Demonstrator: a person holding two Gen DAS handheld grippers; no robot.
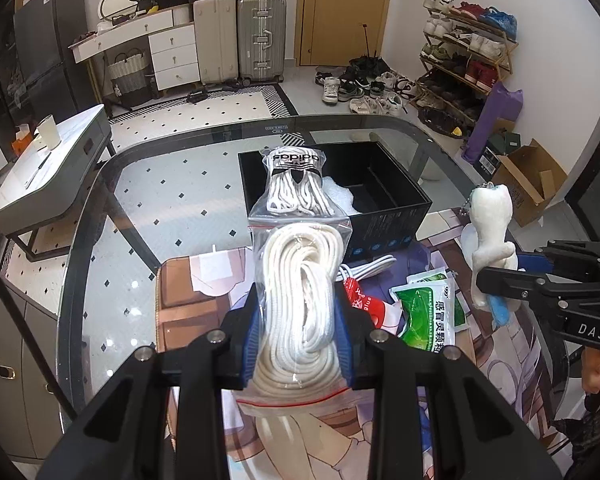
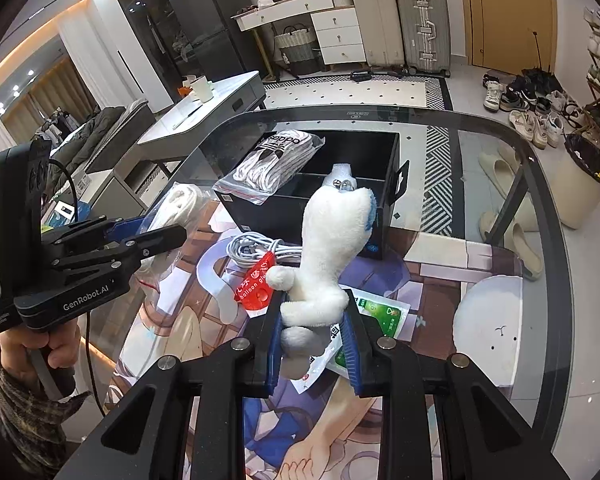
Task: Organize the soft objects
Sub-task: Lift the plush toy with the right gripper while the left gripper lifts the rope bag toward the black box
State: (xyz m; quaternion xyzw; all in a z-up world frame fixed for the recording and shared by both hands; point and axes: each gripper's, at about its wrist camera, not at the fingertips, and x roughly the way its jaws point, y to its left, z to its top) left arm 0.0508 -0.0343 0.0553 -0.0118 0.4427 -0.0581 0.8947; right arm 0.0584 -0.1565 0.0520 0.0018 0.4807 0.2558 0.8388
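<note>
The glass bench (image 1: 100, 264) carries a printed mat (image 2: 432, 276) and, at its far side, an open black box (image 1: 384, 200) with a divider inside. A clear zip bag of striped laces (image 1: 296, 184) printed "adidas" leans over the box's near wall. The left gripper (image 1: 298, 332) has its fingers closed on a zip bag of coiled white rope (image 1: 300, 296), held above the mat in front of the box. The right gripper (image 2: 314, 332) pinches a white plush toy (image 2: 328, 248) by its lower body, the toy upright with a bead chain at its top. Only the right view shows the full white cable bundle (image 2: 256, 248) and the red "balloon glue" tag (image 2: 256, 284); the left view shows the green sachet (image 1: 428, 312) more fully.
</note>
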